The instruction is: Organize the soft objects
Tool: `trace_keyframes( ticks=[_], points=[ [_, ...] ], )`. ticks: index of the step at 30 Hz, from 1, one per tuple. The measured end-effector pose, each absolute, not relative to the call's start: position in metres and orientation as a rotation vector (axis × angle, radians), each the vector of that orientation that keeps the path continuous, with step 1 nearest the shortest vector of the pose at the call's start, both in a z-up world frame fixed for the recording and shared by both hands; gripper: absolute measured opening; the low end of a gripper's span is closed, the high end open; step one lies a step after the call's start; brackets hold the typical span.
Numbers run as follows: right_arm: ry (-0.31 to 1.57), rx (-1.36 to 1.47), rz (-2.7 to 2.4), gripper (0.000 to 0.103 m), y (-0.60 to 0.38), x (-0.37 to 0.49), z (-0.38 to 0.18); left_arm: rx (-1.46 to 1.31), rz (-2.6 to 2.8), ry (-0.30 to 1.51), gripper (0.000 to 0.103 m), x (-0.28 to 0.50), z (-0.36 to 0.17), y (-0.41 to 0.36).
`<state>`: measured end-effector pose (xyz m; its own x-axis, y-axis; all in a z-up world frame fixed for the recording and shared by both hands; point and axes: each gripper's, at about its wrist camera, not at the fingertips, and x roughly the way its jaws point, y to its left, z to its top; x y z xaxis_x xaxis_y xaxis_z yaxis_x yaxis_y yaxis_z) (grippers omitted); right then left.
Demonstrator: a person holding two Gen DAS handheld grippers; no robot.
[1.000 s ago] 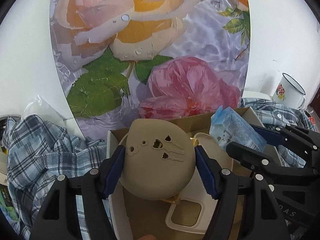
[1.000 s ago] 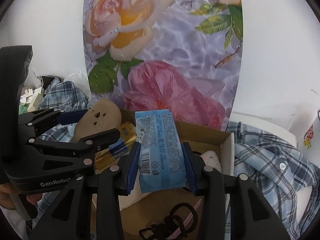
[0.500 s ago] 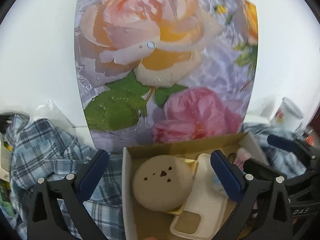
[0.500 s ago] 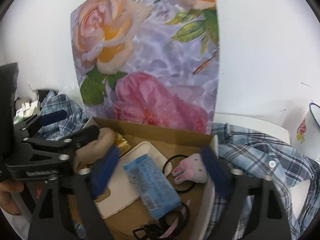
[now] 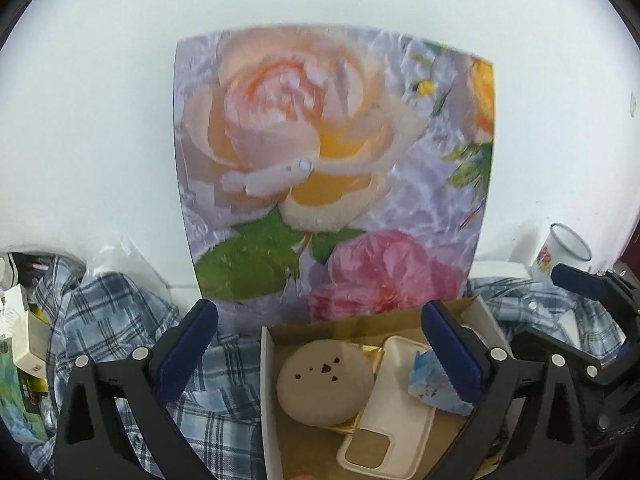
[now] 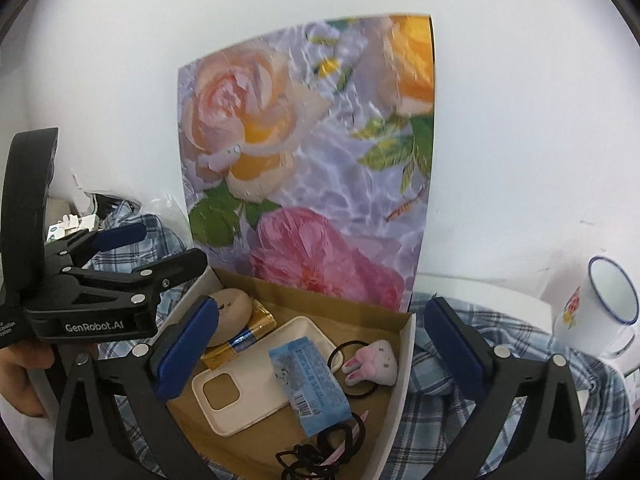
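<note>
A shallow cardboard box point(image 6: 402, 344) sits on a blue plaid shirt point(image 6: 452, 384) at the foot of a flower-printed board point(image 6: 320, 160) that leans on the white wall. Inside the box, at its far left corner, a tan round cushion point(image 5: 325, 382) rests partly on a gold-wrapped packet point(image 6: 244, 338). Beside these lies a cream phone case point(image 6: 256, 372), and a blue tissue pack point(image 6: 310, 388) lies across its right edge. Farther right are a small plush rabbit point(image 6: 374, 364) on a black hair tie point(image 6: 340, 354), with more black hair ties point(image 6: 320, 448) at the near end. The left gripper point(image 5: 320, 344) hangs above the box's left half, jaws spread wide and empty. The right gripper point(image 6: 320, 336) is opening above the middle of the box, with nothing between its pads. A white enamel mug point(image 6: 600, 312) stands well to the right, clear of the box. The box's top is open all round.
</note>
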<state>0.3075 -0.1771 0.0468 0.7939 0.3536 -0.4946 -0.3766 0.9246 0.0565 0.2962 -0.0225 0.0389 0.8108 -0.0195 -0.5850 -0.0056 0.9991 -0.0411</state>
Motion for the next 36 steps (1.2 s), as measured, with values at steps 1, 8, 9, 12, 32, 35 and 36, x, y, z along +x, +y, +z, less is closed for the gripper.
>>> trace_keyframes(
  ticks=[1, 8, 9, 12, 32, 35, 36],
  points=[
    [0.513, -0.046, 0.394, 0.102, -0.177, 0.305, 0.050, -0.046, -0.012, 0.618, 0.103, 0.294, 0.042, -0.022],
    [0.449, -0.052, 0.402, 0.102, -0.179, 0.283, 0.075, -0.031, -0.028, 0.571, 0.103, 0.283, 0.062, -0.028],
    [0.441, -0.054, 0.403, 0.102, -0.179, 0.280, 0.078, -0.031, -0.031, 0.565, 0.103, 0.281, 0.065, -0.029],
    [0.416, -0.065, 0.400, 0.102, -0.179, 0.271, 0.088, -0.023, -0.041, 0.548, 0.103, 0.274, 0.074, -0.031],
    [0.276, -0.089, 0.384, 0.102, -0.192, 0.225, 0.137, -0.018, -0.110, 0.423, 0.103, 0.226, 0.130, -0.049],
    [0.249, -0.105, 0.376, 0.102, -0.192, 0.215, 0.145, -0.016, -0.119, 0.393, 0.103, 0.214, 0.140, -0.053],
    [0.241, -0.108, 0.375, 0.102, -0.192, 0.211, 0.148, -0.018, -0.117, 0.379, 0.103, 0.211, 0.144, -0.054]
  ],
)
